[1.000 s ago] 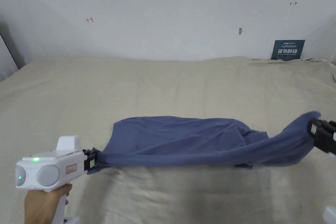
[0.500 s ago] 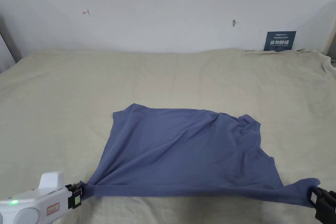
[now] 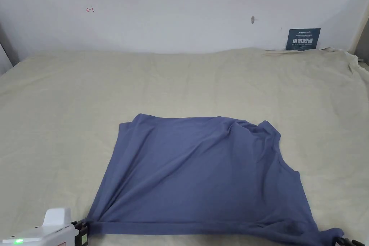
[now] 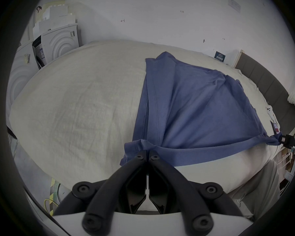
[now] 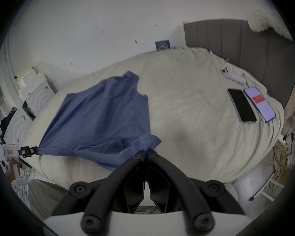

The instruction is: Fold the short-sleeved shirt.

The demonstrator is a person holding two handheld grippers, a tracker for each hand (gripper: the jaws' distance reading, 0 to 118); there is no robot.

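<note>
Pulling back toward the near edge of the bed (image 3: 54, 88), both tongs have drawn the shirt (image 3: 201, 171) from a bunched, lifted strip a second ago into a broad, nearly flat spread. The left tongs (image 4: 147, 156) pinch one near corner; the right tongs (image 5: 146, 152) clamp the other, the edge taut between them. Spreading looks about finished, so the first fold can probably follow once the far wrinkles settle.
</note>
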